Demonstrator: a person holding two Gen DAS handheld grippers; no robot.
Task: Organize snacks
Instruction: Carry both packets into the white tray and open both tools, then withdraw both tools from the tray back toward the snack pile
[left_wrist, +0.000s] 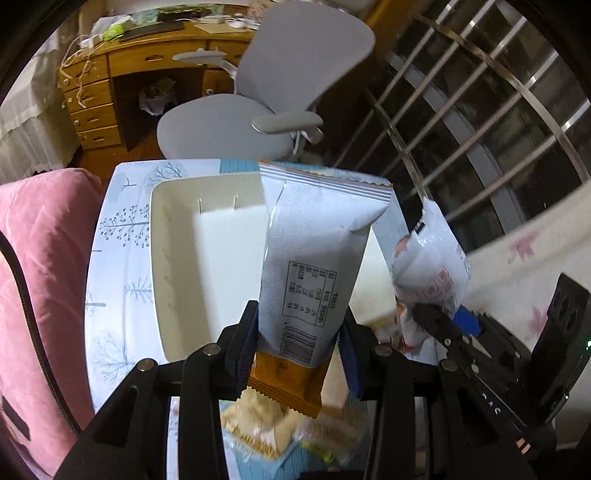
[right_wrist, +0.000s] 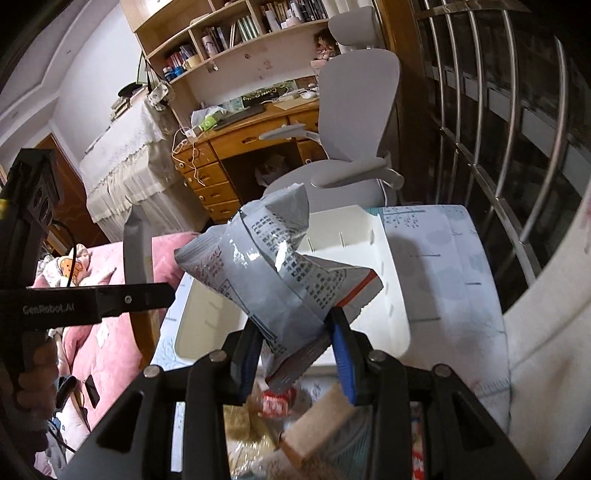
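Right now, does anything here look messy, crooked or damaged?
Nothing looks damaged. The silver snack bag in the right gripper is crumpled and tilted. Loose snacks lie heaped on the table beside the white tray, which looks empty. The left gripper holds an orange-ended packet.

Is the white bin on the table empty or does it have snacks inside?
Empty, as far as visible: the white bin shows a bare floor and walls. Both packets hide part of it.

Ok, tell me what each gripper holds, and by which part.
Left gripper: white-and-orange packet, clamped near its orange bottom end. Right gripper: crumpled grey bag, pinched at its lower end. Both hang over the white bin.
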